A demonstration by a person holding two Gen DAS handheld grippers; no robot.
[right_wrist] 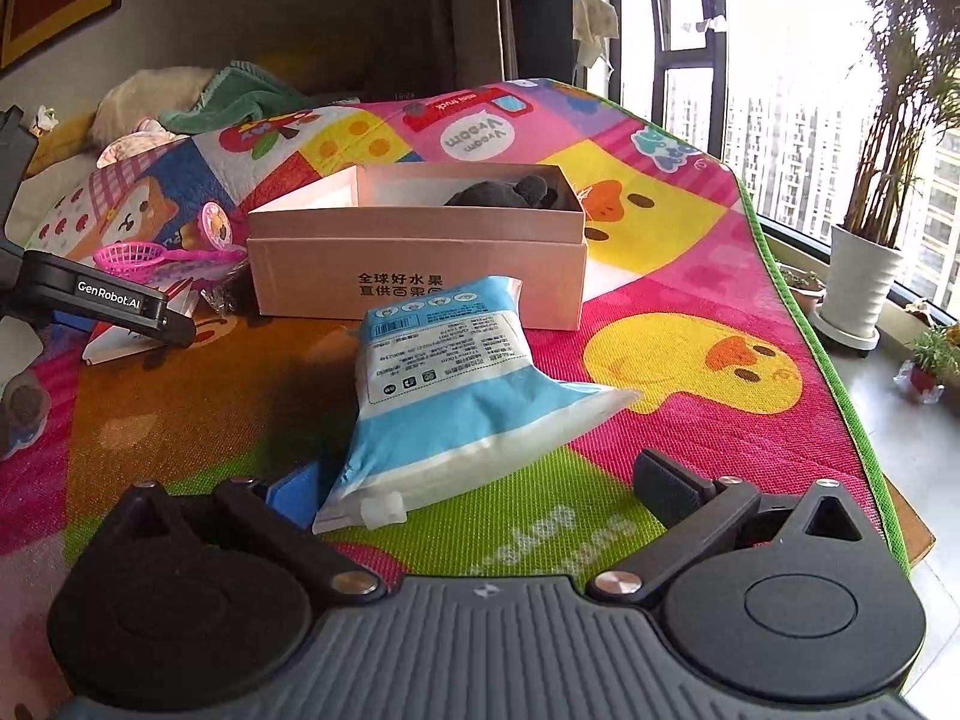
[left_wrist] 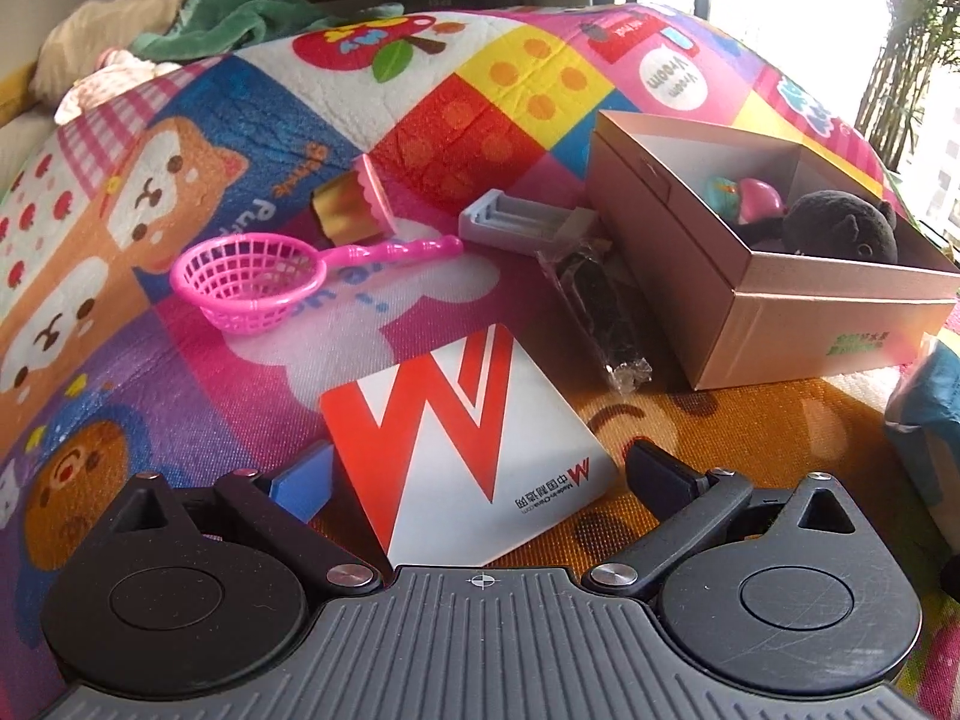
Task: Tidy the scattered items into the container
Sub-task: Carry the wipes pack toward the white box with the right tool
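Note:
A pink cardboard box (left_wrist: 660, 252) (right_wrist: 420, 264) stands on the colourful mat and holds a black plush (left_wrist: 840, 228) (right_wrist: 510, 192) and small pink and teal toys (left_wrist: 759, 198). My left gripper (left_wrist: 480, 480) is open, and a white and red card (left_wrist: 456, 438) lies between its fingers. My right gripper (right_wrist: 480, 487) is also open. A blue and white pouch (right_wrist: 456, 384) rests on the mat between its fingers, and the pads do not press on it. A pink strainer (left_wrist: 252, 282), a toy cupcake (left_wrist: 354, 204), a grey rack (left_wrist: 516, 219) and a black wrapped bar (left_wrist: 600, 312) lie loose left of the box.
Pillows and a green towel (right_wrist: 234, 96) are heaped at the mat's far left. The mat's green edge (right_wrist: 828, 360) runs along the right, with floor, a white plant pot (right_wrist: 858, 282) and a window beyond it. The left gripper's body (right_wrist: 120, 306) shows left of the box.

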